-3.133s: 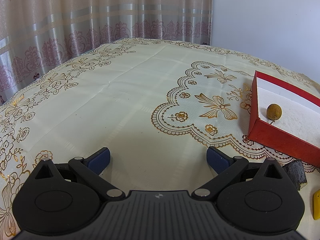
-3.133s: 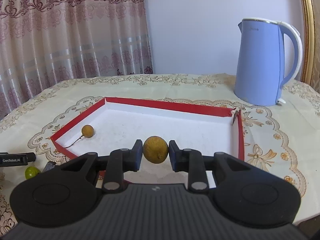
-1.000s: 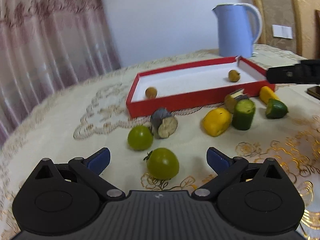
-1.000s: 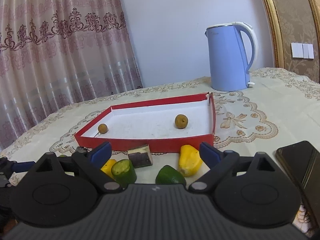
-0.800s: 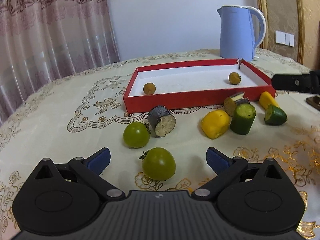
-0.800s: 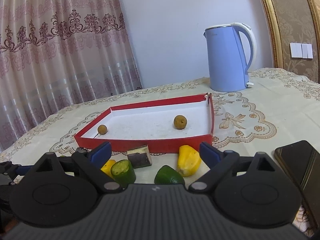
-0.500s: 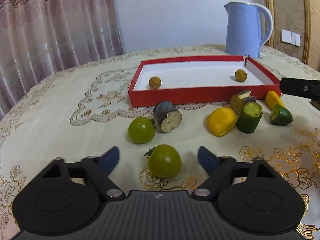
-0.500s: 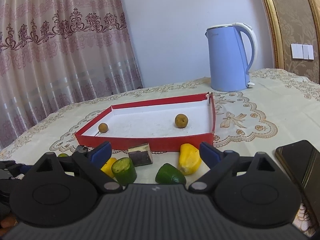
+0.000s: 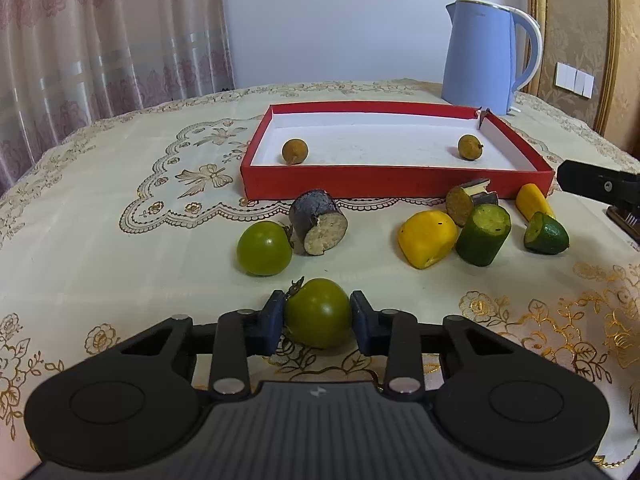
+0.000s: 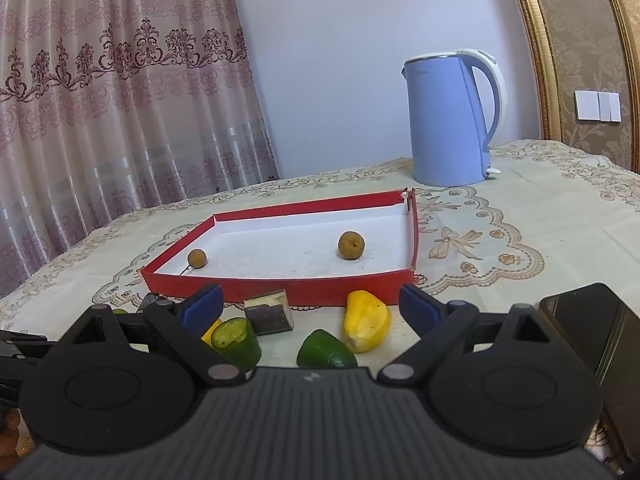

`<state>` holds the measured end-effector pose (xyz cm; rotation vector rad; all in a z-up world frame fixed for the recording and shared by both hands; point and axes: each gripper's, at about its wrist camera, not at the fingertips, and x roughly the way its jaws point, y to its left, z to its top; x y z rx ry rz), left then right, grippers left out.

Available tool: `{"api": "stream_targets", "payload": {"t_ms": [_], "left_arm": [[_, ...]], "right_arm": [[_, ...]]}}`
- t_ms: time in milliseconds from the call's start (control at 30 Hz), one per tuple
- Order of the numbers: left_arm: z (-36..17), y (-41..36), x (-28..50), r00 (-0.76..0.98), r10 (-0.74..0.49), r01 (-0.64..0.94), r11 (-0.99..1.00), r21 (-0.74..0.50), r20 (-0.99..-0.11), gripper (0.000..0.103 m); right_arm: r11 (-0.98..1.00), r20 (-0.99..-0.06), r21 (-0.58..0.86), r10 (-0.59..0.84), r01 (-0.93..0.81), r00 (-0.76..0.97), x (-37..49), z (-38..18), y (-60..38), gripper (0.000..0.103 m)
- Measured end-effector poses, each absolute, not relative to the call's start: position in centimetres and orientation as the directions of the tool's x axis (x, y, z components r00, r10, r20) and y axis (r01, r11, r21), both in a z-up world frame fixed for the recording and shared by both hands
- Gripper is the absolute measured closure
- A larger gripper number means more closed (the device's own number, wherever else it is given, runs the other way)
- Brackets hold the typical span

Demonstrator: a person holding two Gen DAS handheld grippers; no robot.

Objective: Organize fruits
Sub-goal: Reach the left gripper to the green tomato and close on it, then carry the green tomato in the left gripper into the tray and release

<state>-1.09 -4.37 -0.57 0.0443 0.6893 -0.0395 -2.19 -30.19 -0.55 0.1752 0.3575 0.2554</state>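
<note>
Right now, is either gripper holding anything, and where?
The left gripper is closing on a green tomato, pads at its sides. The right gripper holds nothing.

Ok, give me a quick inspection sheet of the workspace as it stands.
Surface: tablecloth, cream with gold embroidery.
Job's things: red tray holds two small brown fruits; one green tomato and cut vegetable pieces lie in front of it.
Clutter: blue kettle behind tray; phone at right.
Grippers: left gripper closing, pads against second green tomato; right gripper open, holding nothing.
Cables: nothing seen.
Surroundings: curtain, wall.
</note>
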Motion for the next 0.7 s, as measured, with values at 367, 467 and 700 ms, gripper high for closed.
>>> {"api": "stream_targets", "payload": {"t_ms": [367, 467, 700], "left_arm": [[0.5, -4.2, -1.8, 0.794, -0.027, 0.048, 0.999, 0.017, -0.607, 0.069], [0.7, -4.3, -1.8, 0.801, -0.019, 0.042, 0.999, 0.024, -0.598, 0.069], [0.7, -4.5, -1.9, 0.806, -0.022, 0.046, 0.999, 0.026, -0.591, 0.069]], "right_arm": [[0.953, -0.37, 0.207, 0.286, -0.221, 0.884, -2.0, -0.8, -31.1, 0.009], [0.96, -0.39, 0.183, 0.269, -0.212, 0.881, -1.9, -1.1, -31.3, 0.009], [0.967, -0.414, 0.112, 0.257, -0.231, 0.873, -1.8, -1.7, -30.6, 0.021]]}}
